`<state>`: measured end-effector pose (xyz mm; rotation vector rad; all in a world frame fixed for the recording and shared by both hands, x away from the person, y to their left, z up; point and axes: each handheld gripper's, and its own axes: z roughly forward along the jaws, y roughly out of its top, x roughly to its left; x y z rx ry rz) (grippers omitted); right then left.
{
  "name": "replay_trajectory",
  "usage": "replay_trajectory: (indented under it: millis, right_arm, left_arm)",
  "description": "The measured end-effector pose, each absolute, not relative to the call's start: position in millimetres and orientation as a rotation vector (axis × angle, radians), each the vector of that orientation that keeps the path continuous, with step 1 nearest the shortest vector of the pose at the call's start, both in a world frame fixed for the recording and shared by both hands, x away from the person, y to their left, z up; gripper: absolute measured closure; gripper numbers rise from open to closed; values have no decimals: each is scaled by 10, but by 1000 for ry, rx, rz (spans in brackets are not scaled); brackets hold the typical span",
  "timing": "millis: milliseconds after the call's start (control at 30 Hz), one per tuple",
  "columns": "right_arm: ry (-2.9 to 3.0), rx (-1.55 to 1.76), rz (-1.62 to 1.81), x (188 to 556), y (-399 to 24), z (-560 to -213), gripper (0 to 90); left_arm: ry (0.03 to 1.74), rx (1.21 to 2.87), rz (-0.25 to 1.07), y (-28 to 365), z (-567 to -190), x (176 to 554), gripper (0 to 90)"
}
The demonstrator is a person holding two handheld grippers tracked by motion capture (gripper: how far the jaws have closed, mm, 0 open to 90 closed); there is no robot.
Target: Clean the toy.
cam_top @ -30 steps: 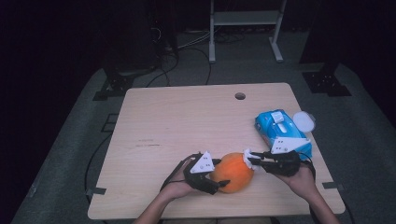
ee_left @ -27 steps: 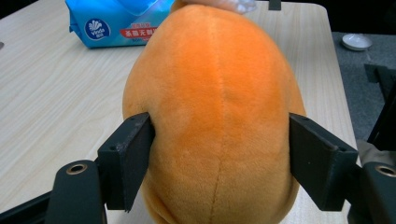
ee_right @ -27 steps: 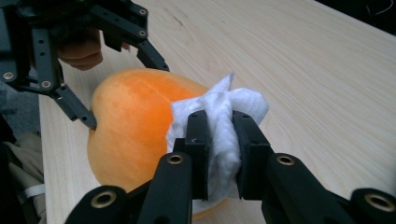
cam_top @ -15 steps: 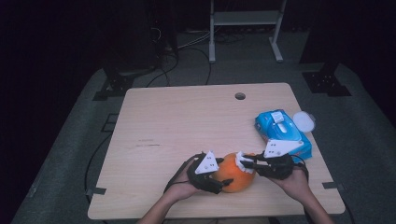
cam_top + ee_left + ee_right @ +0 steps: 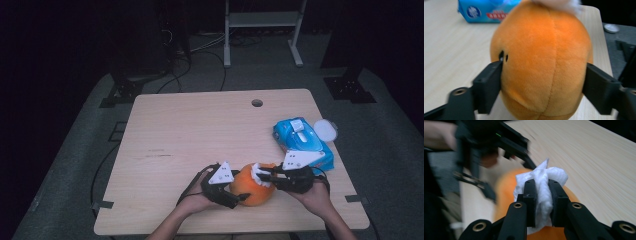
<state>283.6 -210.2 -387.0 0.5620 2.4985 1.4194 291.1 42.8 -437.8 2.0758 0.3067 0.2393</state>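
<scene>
Orange plush ball (image 5: 252, 186) sitting near the worktop's (image 5: 200, 130) front edge, right of its middle, pinched across its width by the left claw (image 5: 239, 196), one jaw pressed into each flank in the left gripper view. Right claw (image 5: 261, 175) pressed together on a crumpled white wipe (image 5: 541, 185), wad resting on the ball's top, toward its right side.

Likely slips, judged from here:
- Soft plush giving under the side grip; a hard rub from the wipe could roll or squirt the ball out from between the jaws, with the front edge close by for a drop to the floor.
- Wipe bunched small between the jaws; hard jaw tips could scrape the fabric instead of the tissue, or the wad could work loose and be left on the ball.
- Both claws crowded over one small thing; a wide stroke could knock one into the other.
- Blue wipes pack (image 5: 302, 144) just behind the right hand (image 5: 317, 197) near the right edge; a backward swing could shove it off, along with the white round lid (image 5: 325, 130) overhanging that edge.

Hard to make out: underside of the ball and whether it rests on the worktop or hangs slightly lifted; contact between wipe and plush, covered by the wad itself; small dark marks (image 5: 503, 56) beside the left jaw, unclear whether eyes or stitching; left claw blurred in the right gripper view; dark surroundings beyond the worktop.
</scene>
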Motion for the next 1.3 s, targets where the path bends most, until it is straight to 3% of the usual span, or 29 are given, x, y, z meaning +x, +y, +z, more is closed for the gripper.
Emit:
replay_trajectory:
  millis: [200, 367, 567, 900, 967, 1133, 1233, 1300]
  right_arm:
    - [2474, 502, 1445, 2766, -1979, -3770, 768]
    - [2409, 519, 1536, 2750, -2062, -3696, 769]
    - [2491, 608, 1524, 2925, -2143, -3948, 769]
    - [2454, 468, 1448, 2719, -1922, -3731, 769]
    - [2473, 490, 1446, 2761, -1949, -3785, 769]
    - [2463, 554, 1431, 2827, -2079, -3864, 769]
    - [2454, 597, 1459, 2873, -2146, -3885, 769]
    - [2449, 607, 1468, 2883, -2144, -3896, 769]
  left_arm:
    - [338, 1956, 193, 489, -4236, 2894, 354]
    - [315, 1937, 232, 513, -4070, 2844, 359]
    - [341, 1980, 233, 524, -4144, 2880, 358]
    - [331, 1980, 243, 517, -4066, 2838, 358]
    - [314, 1975, 239, 529, -4098, 2856, 330]
    - [325, 1957, 175, 573, -4212, 2973, 101]
    - [350, 1951, 136, 543, -4336, 3015, 75]
    - [334, 1956, 161, 500, -4364, 2986, 105]
